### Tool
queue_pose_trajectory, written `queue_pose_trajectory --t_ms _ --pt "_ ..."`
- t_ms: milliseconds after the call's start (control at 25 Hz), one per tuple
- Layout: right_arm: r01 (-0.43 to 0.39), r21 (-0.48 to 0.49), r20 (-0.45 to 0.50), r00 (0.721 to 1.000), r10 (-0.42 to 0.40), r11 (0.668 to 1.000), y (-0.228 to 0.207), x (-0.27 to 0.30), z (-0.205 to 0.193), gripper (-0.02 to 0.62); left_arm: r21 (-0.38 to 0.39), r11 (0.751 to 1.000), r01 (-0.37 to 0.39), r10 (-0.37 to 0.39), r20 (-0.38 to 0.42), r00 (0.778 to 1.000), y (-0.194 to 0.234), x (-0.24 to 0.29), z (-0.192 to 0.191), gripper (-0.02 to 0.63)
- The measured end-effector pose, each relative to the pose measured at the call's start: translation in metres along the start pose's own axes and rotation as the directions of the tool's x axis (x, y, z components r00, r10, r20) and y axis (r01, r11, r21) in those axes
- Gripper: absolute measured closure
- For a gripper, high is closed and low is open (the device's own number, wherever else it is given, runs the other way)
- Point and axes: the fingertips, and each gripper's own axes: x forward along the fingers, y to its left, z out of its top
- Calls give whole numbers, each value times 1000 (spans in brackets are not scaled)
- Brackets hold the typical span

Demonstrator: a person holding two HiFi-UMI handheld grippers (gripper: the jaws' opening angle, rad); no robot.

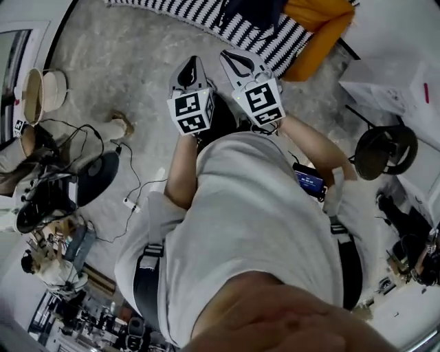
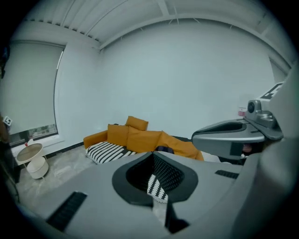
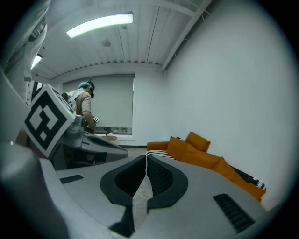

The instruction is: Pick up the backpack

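Observation:
A dark blue bag, likely the backpack [image 1: 253, 12], lies on the orange sofa [image 1: 317, 27] at the top of the head view, partly cut off. In the left gripper view only its top [image 2: 164, 150] peeks over the jaws. My left gripper [image 1: 190, 67] and right gripper [image 1: 235, 59] are held side by side in front of my body. Both point toward the sofa and stop short of it over the floor. Each is shut with nothing between its pads, as the left gripper view [image 2: 153, 154] and right gripper view [image 3: 146, 155] show.
A black-and-white striped blanket [image 1: 206, 17] covers the sofa's front. Cables and a power strip [image 1: 130, 203] lie on the floor at left, near a round white side table [image 1: 42, 93]. A black round stand [image 1: 385, 151] and white furniture [image 1: 399, 89] are at right. Another person [image 3: 84, 100] stands by the window.

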Motion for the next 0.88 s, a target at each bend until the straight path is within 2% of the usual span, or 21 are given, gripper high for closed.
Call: queue_pose_trajectory --t_ms 80,200,280,480,640,760,880 --pt "61 31 -19 998 -60 998 -18 8 -7 555 26 996 83 -82 -24 996 0 29 3 594" --pt "139 129 -58 989 -133 982 -45 26 -17 555 74 977 200 -196 -56 979 -3 71 13 594" --pt "178 166 -99 982 -163 970 -52 42 -22 554 91 959 267 -260 -87 962 1 89 20 594" --pt "254 183 -150 962 -229 950 -72 82 -17 555 124 899 419 -403 -140 905 9 130 36 594" --pt "360 263 -192 929 -317 895 -102 94 -34 554 158 850 502 -476 -174 862 8 161 40 594" --pt "419 289 -219 904 -367 861 -121 97 -42 554 166 835 525 -494 -194 847 15 187 42 594" --pt "444 266 -261 888 -380 856 -131 99 -51 554 175 804 568 -532 -216 819 13 200 42 594"
